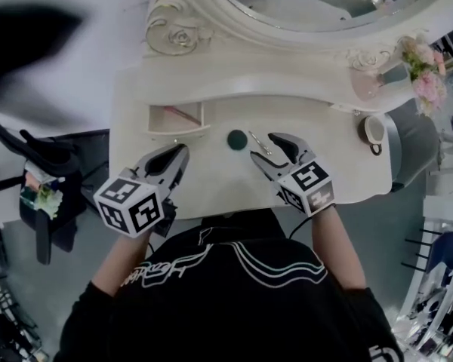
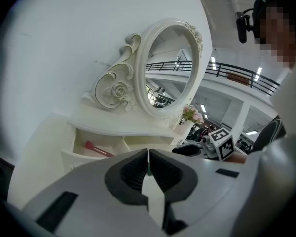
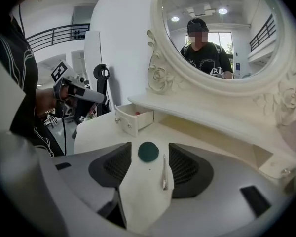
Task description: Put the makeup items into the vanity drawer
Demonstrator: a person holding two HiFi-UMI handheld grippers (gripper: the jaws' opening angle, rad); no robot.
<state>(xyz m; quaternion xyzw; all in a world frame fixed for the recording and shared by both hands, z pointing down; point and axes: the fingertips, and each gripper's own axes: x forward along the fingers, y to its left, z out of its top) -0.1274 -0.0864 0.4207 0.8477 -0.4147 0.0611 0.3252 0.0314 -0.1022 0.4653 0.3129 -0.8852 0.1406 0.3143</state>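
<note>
While both grippers sit over the near edge of the desk (image 1: 340, 164), the left gripper (image 2: 148, 154) has its jaws pressed together with nothing between them. The right gripper (image 1: 263, 146) has its jaws wide apart and grips nothing. A thin silver makeup tool (image 3: 164, 172) lies on the desk between the right jaws, close to one of them. Just beyond it sits a round dark green item (image 3: 148, 151). Farther back on the left, the small drawer (image 1: 177, 119) is pulled open with a red-handled brush (image 2: 99, 149) inside. The ornate mirror (image 1: 317, 6) rises behind.
</note>
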